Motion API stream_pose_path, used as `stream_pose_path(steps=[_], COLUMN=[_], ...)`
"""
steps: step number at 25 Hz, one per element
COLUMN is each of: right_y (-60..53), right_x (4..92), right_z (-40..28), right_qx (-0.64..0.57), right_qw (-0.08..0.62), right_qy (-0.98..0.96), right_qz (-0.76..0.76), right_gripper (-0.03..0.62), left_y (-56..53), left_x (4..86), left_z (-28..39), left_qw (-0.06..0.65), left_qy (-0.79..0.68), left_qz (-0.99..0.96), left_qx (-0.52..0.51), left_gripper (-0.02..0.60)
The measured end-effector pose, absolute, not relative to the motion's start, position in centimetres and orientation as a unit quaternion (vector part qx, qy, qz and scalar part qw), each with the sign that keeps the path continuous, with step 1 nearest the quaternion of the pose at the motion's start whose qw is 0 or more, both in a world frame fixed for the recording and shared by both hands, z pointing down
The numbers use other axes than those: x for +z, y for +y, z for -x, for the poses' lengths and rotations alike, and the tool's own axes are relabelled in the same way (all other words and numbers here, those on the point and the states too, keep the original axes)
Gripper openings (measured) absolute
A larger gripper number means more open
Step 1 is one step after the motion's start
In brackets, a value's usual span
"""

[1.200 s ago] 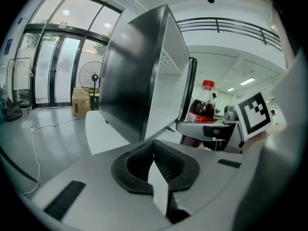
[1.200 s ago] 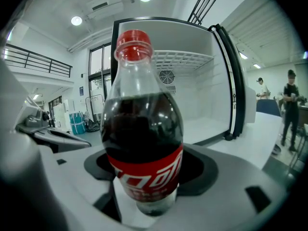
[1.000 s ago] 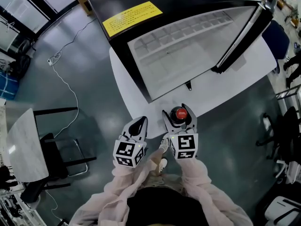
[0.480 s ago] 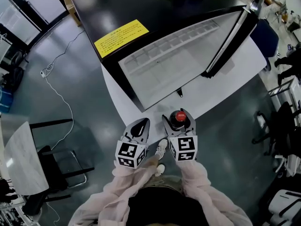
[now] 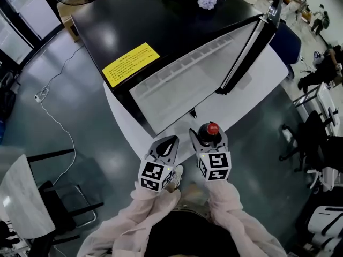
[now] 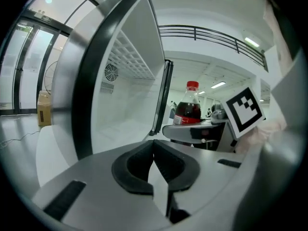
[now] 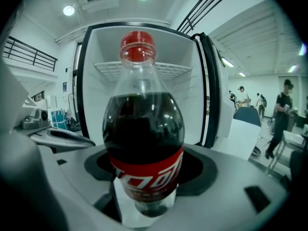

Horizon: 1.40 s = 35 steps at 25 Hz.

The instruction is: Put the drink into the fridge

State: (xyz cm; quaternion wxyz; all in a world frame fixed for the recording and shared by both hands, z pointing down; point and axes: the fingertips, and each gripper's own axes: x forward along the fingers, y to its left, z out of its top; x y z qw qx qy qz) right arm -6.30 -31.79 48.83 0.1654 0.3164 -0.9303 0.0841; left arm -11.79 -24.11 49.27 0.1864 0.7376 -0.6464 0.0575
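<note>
A plastic drink bottle [image 7: 144,143] is held upright in the air between the jaws of the right gripper [image 5: 208,139], which are pressed on its lower body at the red label [image 7: 147,170]. It is topped with a red cap [image 7: 138,44] and filled with dark cola up to the shoulder. It is kept on the near side of the fridge [image 5: 182,87], just in front of the open compartment. The fridge is black outside, with a yellow sticker [image 5: 130,63] on its top, and white inside. Its door [image 5: 247,46] is swung wide open at the right. A white wire shelf [image 7: 166,70] is seen high in the compartment.
</note>
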Motion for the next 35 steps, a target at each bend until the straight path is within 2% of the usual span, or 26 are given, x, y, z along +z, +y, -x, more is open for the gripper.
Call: stream_pose_path(steps=[12,35], right_y=[-36.8,-43.0], right_x=[46.1,45.1], right_z=[8.1,19.9], right_qx=[0.069,0.036], right_qw=[0.156,0.151], right_qy=[-0.947,-0.982], right_qz=[-0.272,-0.104], right_gripper=[0.314,0.313], left_y=[-27.4,-30.5], left_x=[48.4,47.4], left_z=[11.3,15.1], left_qw=[0.177,0.176], left_qy=[-0.657,-0.769], left_qz=[-0.732,-0.614], left_qx=[0.034,0.012], left_gripper=[0.012,0.012])
